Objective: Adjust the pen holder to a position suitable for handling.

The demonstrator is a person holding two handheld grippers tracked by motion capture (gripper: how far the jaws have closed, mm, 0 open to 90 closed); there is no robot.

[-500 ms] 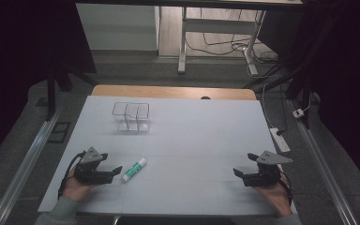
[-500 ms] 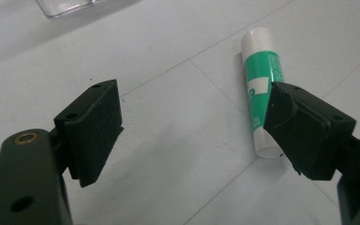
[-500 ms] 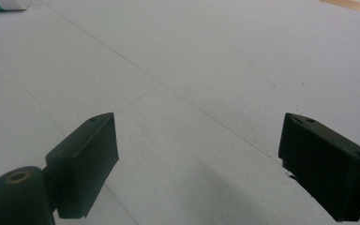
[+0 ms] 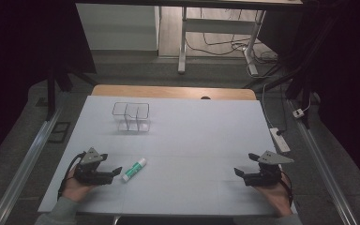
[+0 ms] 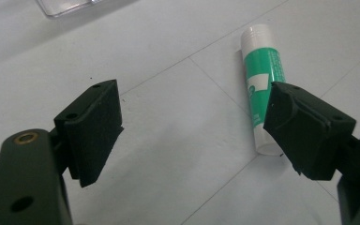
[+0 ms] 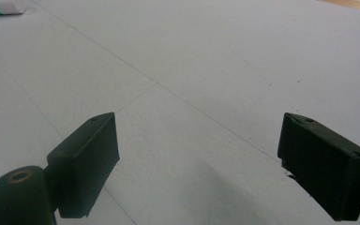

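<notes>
Here the white desk [image 4: 192, 140] carries a clear plastic organiser [image 4: 131, 116] at the far left. Near left, the left tool [image 4: 114, 171] gapes wide just beside a glue stick [image 4: 134, 169]; the right tool [image 4: 239, 172] gapes too. The stick looks light, stiff, smooth and apt to roll, so grip mid-barrel.

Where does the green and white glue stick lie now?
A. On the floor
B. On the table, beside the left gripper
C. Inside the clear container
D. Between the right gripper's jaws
B: the glue stick lies flat on the white table, beside the open left gripper.
</notes>
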